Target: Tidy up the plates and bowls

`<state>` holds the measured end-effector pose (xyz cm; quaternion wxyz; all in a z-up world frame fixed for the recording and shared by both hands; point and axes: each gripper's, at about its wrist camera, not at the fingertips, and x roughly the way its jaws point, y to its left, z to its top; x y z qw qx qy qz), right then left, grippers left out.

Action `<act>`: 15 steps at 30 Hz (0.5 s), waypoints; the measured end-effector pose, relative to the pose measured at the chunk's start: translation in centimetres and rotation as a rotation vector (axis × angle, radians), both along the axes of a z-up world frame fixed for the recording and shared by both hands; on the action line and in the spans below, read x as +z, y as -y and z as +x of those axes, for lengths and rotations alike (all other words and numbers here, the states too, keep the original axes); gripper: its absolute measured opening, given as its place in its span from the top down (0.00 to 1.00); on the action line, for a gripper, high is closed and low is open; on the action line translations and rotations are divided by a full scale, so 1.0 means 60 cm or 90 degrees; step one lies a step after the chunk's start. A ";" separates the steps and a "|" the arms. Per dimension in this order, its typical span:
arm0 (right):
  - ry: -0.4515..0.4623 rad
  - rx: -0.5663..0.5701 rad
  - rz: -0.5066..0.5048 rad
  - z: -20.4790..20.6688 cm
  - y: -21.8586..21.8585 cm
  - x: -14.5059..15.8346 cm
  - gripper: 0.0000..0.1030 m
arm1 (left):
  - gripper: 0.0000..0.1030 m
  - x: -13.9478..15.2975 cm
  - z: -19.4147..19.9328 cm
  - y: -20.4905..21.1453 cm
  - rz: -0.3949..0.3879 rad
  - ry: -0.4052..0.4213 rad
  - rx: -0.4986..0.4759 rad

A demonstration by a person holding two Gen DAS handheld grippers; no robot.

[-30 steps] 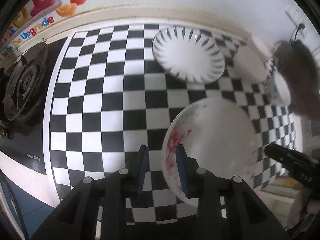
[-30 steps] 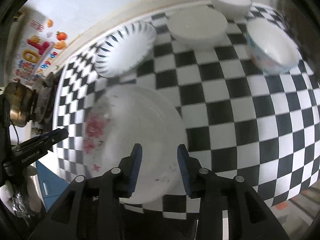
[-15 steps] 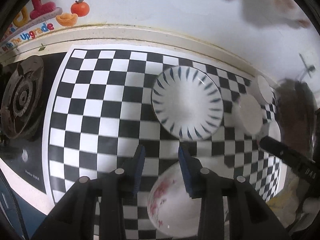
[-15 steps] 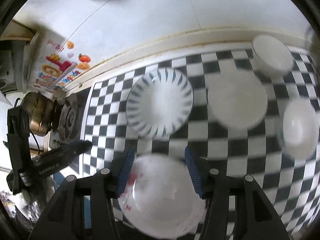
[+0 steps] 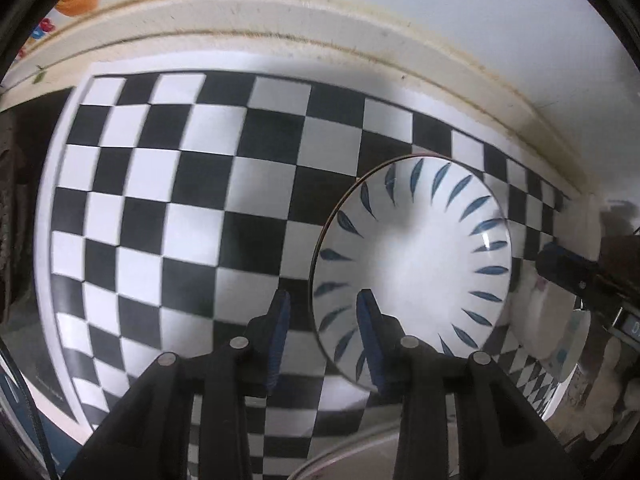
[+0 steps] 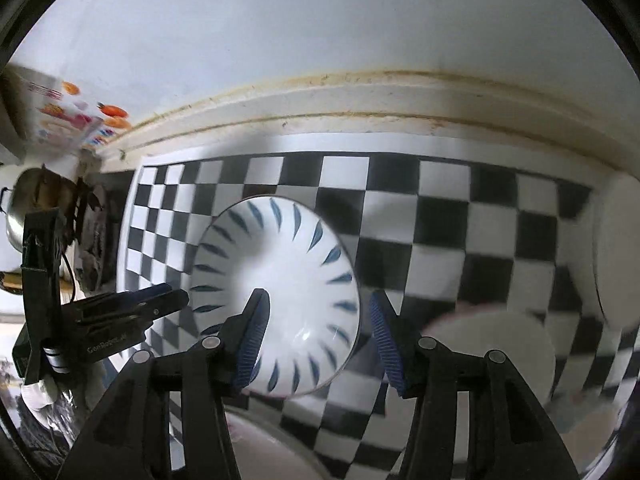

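Black-and-white chequered covering (image 5: 192, 184) lies over the bench, and on it sits a round white ceramic plate with blue leaf-shaped strokes around its rim (image 5: 412, 264), close to the cream-coloured moulding (image 5: 280, 44) at the foot of the pale wall.

The left gripper (image 5: 322, 300) points down over the near-left edge of that plate; its blue-padded jaws stand a little apart, one over the chequered covering and one over the plate's rim, with the rim between them, and I cannot see the pads pressing on it. From the right wrist view the same plate (image 6: 276, 300) lies under the right gripper (image 6: 318, 304), whose jaws stand wider, straddling the plate's right half, with nothing clamped.

The left gripper's black body shows at the left of the right wrist view, and white lettering on it reads roughly "GenRobot.AI" (image 6: 106, 345), though blurred. On the other gripper, at the right edge of the left wrist view, only a fragment of white letters (image 5: 632, 326) shows, too cropped to read.

A plain white dish (image 6: 496, 344) lies just right of the striped plate, blurred, and another white vessel (image 6: 616, 252) sits at the far right. A colourful sticker with orange fruit pictures (image 6: 76, 120) is on the wall at left; its writing is too blurred to read. A metal kettle (image 6: 28, 200) stands below it
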<state>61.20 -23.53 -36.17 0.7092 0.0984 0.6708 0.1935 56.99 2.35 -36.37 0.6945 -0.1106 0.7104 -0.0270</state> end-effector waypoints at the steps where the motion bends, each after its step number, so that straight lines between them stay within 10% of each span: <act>1: -0.014 0.009 -0.001 0.010 -0.003 -0.012 0.48 | 0.69 -0.009 0.004 0.000 0.001 -0.008 0.001; 15: -0.115 0.063 0.009 0.049 -0.025 -0.120 0.76 | 0.78 -0.057 -0.006 -0.002 -0.046 -0.030 0.010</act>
